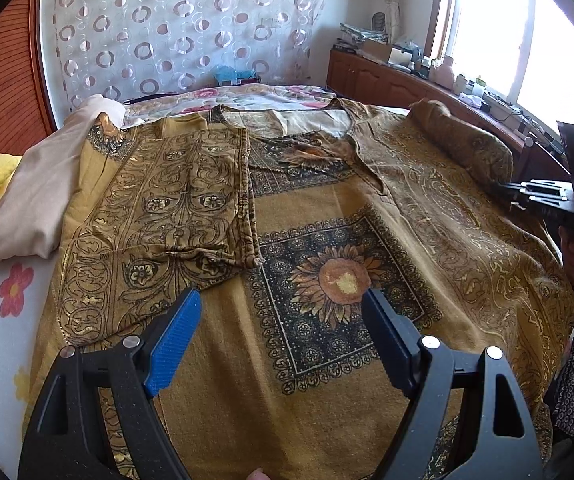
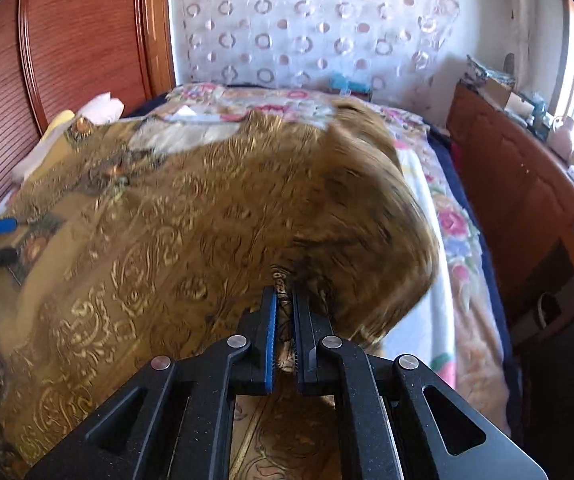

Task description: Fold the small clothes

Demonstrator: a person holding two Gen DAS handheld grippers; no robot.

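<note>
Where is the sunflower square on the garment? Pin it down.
In the left wrist view the sunflower square lies mid-frame on the mustard garment, just beyond the open left gripper and right of the folded-in sleeve.

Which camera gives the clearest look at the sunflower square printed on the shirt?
The left wrist view: the sunflower square lies flat and sharp between the open left gripper fingers. In the right wrist view the shirt is motion-blurred, pinched by the right gripper, and that print cannot be made out.
</note>
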